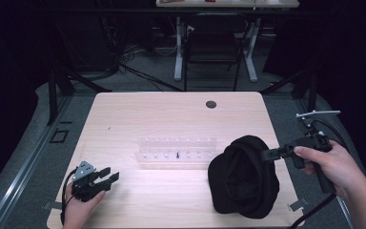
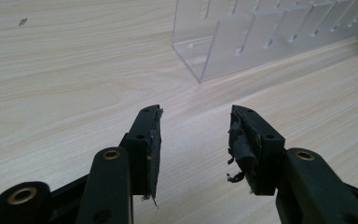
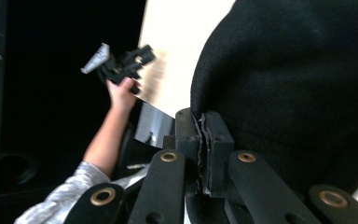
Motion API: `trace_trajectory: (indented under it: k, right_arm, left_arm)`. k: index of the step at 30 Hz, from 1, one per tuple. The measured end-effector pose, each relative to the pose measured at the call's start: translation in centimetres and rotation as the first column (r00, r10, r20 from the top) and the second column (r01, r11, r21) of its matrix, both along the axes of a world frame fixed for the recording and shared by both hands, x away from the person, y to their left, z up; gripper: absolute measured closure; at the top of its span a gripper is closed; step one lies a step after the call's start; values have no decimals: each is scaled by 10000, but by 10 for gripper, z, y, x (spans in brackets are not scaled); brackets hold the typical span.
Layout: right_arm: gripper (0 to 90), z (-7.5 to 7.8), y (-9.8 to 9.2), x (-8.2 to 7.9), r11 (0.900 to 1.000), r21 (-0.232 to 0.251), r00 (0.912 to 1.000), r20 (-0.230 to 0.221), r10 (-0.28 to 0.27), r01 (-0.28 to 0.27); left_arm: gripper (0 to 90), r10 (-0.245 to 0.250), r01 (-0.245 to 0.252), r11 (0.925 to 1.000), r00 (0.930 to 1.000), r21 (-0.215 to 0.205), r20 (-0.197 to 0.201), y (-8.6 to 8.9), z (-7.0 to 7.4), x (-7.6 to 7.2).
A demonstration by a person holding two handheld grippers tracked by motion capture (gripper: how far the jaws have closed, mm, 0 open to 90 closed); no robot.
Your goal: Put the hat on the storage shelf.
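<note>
A black knitted hat (image 1: 243,179) lies in a heap on the right part of the wooden table (image 1: 171,114). My right gripper (image 1: 266,153) reaches in from the right and is shut on the hat's upper right edge. In the right gripper view the jaws are pressed together at the fabric's rim (image 3: 203,116), and the hat (image 3: 298,70) bulges just beyond them. My left gripper (image 1: 108,174) rests at the table's front left corner, held by a hand. It stands open over bare wood (image 2: 196,116), with nothing between its fingers.
A clear acrylic slotted rack (image 1: 176,152) stands in the middle of the table, just ahead of the left gripper (image 2: 261,42). A round cable hole (image 1: 211,104) sits near the far edge. A dark chair (image 1: 214,43) and desk legs stand beyond the table.
</note>
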State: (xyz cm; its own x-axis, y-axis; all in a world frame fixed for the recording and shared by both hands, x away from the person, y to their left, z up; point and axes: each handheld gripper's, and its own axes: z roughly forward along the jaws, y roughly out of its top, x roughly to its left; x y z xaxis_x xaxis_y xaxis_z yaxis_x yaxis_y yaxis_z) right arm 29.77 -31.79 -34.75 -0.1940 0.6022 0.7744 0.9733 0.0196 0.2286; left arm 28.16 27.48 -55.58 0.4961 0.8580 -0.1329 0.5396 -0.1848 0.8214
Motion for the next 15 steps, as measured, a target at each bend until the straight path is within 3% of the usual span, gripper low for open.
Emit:
trace_trajectory:
  k: [7,9,10,15]
  right_arm:
    - [872,8,-1,0,9969,743,9987,417,-286,254]
    - [873,8,-4,1,9901,1317,9966,589,-572,490]
    - [873,8,-4,1,9901,1317,9966,589,-572,490]
    - [872,6,-4,2,9722,2296,9942,835,-672,464]
  left_arm:
    - [541,-19,19,10000,10000,-25,20,0,0,0]
    - [542,-34,34,10000,10000,-48,28,-1,0,0]
    - [542,-38,39,10000,10000,-61,42,-1,0,0]
    - [541,6,-6,10000,10000,-47,87,-1,1,0]
